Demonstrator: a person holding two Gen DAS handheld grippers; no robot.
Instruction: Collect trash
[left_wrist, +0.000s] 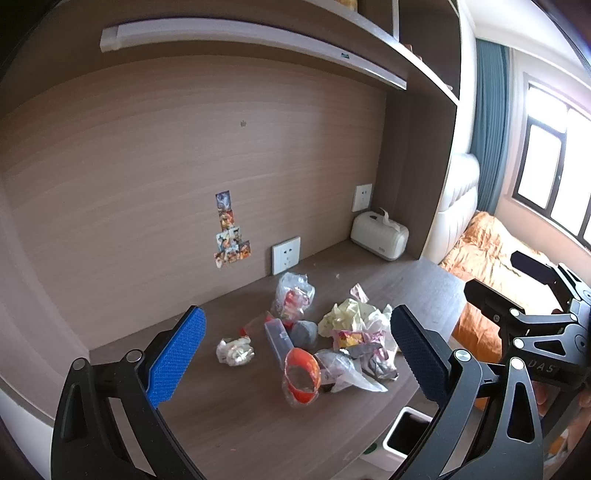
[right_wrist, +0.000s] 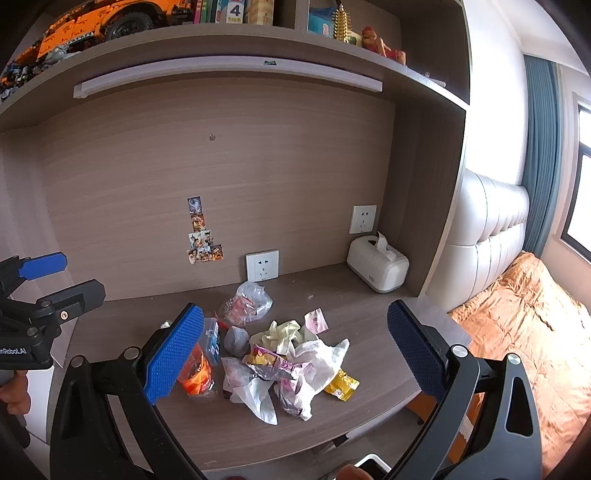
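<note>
White bin below desk front edge, interior dark, trash pile mid-desk, tissue box at back corner, left gripper and right gripper spread wide, empty, above pile

Matt wood-grain desk, crinkled glossy plastic wrappers, smooth white plastic tissue box

The wooden tabletop carried a litter pile near its front edge, an orange cup on its side beside it, and a white tissue box in the back corner.
</note>
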